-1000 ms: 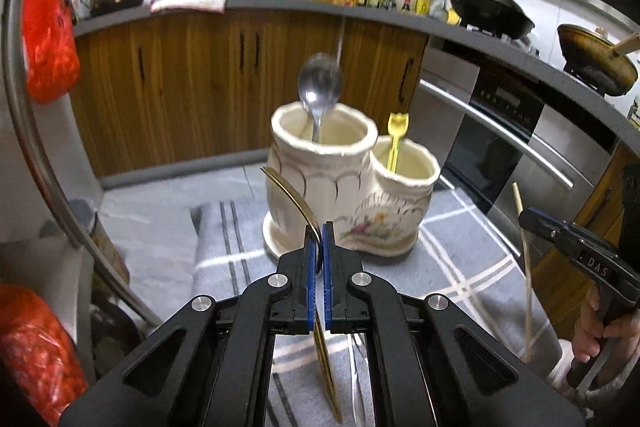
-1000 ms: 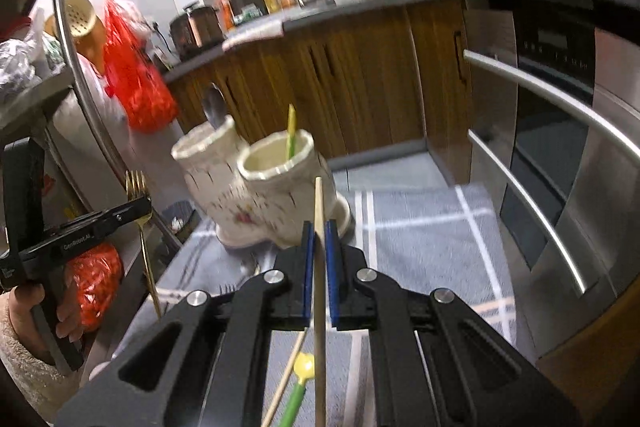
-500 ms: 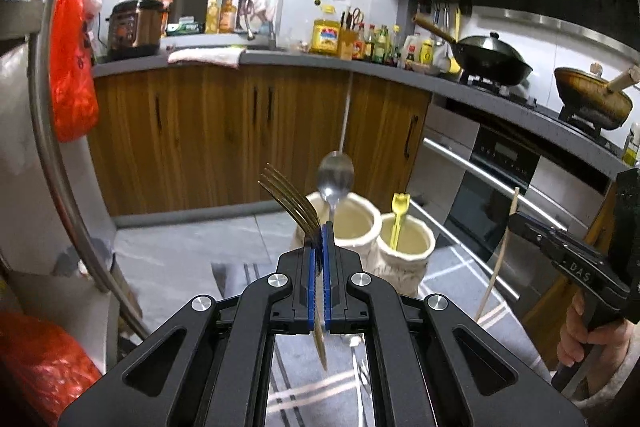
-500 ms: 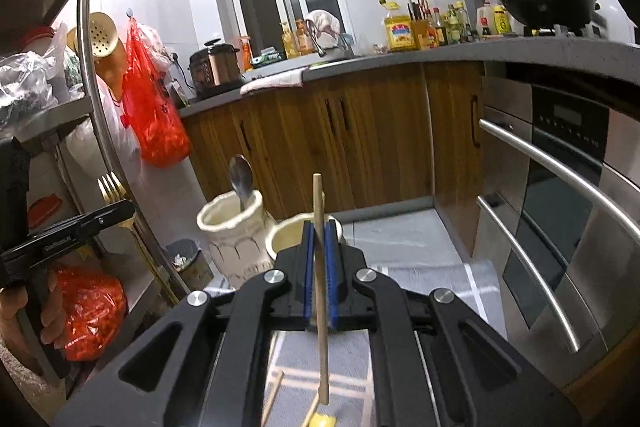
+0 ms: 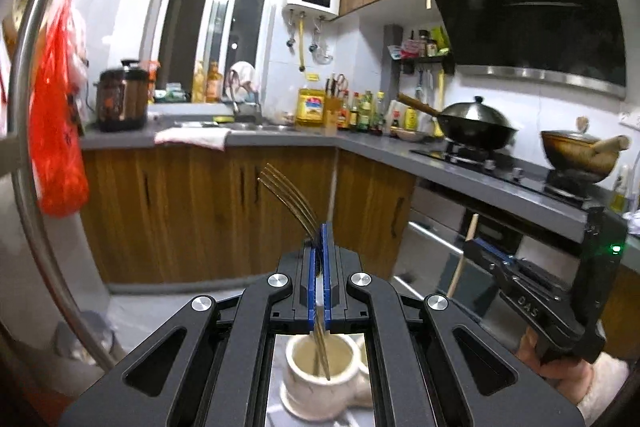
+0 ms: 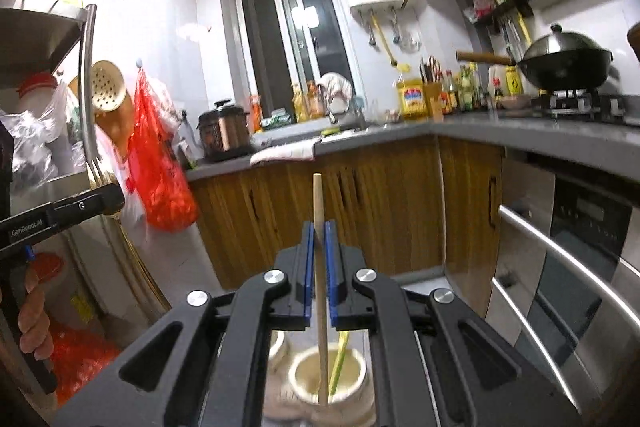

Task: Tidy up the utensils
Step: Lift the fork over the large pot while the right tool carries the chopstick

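The left gripper (image 5: 320, 259) pinches a gold fork (image 5: 294, 205) tines-up over the ceramic holder (image 5: 320, 379), the right gripper (image 6: 319, 259) clamps a wooden chopstick (image 6: 319, 227) above its smaller cup, probably for dropping handle-first

Cream ceramic holder (image 5: 316, 383) on a plate, resting on grey checked cloth (image 5: 276, 415)

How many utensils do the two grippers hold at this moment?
2: a gold fork in the left gripper, a wooden chopstick in the right gripper.
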`<state>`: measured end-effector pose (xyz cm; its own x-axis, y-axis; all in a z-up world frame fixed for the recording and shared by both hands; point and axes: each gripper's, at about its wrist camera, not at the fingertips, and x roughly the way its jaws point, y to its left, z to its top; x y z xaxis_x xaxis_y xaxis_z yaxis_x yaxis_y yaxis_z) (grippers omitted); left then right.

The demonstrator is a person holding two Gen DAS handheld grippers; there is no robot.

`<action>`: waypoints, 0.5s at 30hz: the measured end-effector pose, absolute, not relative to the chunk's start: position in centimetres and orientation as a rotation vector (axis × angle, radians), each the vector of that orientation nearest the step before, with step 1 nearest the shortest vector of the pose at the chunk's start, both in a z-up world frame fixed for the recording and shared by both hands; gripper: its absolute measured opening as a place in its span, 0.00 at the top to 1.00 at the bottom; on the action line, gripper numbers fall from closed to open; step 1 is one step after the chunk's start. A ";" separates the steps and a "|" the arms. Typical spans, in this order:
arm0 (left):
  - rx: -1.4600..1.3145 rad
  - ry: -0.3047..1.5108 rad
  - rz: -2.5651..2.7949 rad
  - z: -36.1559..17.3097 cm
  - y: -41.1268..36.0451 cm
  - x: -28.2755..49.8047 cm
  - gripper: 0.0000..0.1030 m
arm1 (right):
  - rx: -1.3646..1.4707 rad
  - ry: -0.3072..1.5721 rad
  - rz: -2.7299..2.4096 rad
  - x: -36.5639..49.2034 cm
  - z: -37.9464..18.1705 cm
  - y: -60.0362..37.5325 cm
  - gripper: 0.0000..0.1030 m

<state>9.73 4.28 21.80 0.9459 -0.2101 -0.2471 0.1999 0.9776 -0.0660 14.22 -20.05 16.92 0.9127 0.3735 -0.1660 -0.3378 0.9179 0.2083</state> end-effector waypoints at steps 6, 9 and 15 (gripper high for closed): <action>0.004 0.305 -0.178 18.9 2.6 13.7 0.96 | 0.134 0.211 0.312 17.3 14.4 -18.8 0.95; -0.019 0.359 -0.188 16.3 2.6 15.2 0.96 | 0.138 0.251 0.324 18.4 12.2 -18.6 0.95; -0.009 0.441 -0.199 11.9 3.1 16.5 0.96 | 0.147 0.335 0.356 19.0 8.4 -18.7 0.95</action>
